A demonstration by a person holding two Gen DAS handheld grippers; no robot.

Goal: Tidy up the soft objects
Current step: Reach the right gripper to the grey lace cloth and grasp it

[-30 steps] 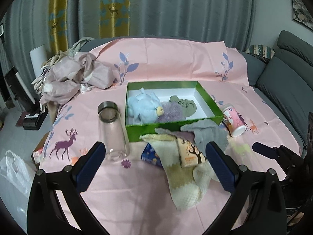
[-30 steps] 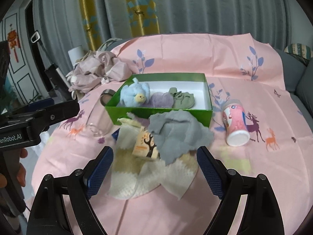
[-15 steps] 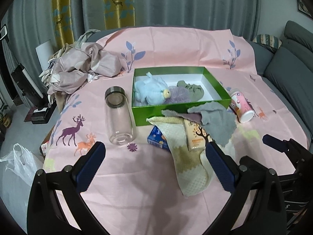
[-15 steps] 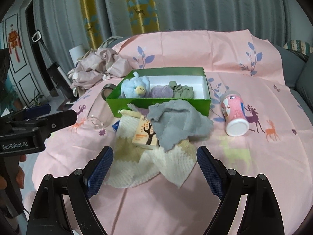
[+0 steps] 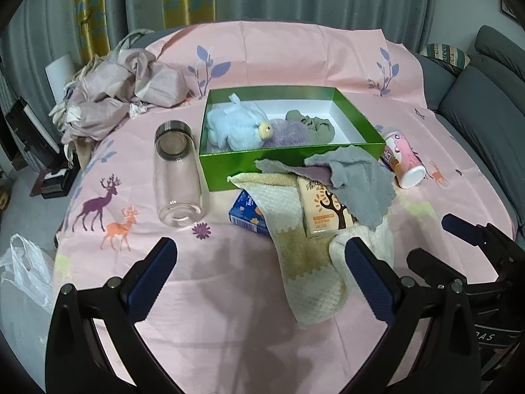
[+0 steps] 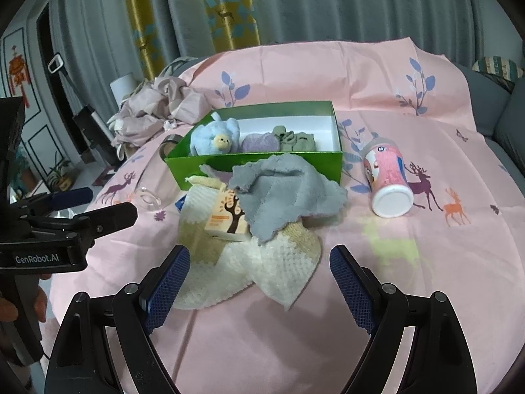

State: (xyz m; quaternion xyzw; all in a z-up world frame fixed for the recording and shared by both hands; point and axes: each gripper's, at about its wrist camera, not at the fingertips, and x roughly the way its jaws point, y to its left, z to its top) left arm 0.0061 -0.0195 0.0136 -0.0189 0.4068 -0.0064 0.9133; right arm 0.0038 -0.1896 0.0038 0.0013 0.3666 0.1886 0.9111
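Beside green box (image 5: 288, 164): grey cloth (image 5: 357, 180) covers tissue pack (image 5: 325, 210) | both grippers' jaws spread, empty

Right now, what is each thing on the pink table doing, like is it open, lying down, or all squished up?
Green cardboard box: open, no lid, toys inside.
Clear glass jar: lying on its side.
Pink plastic cup: tipped over on its side.
Grey fluffy cloth: crumpled, draped over the orange packet.
Cream knitted towel: spread out, rumpled.
Left gripper: jaws open, empty.
Right gripper: jaws open, empty.
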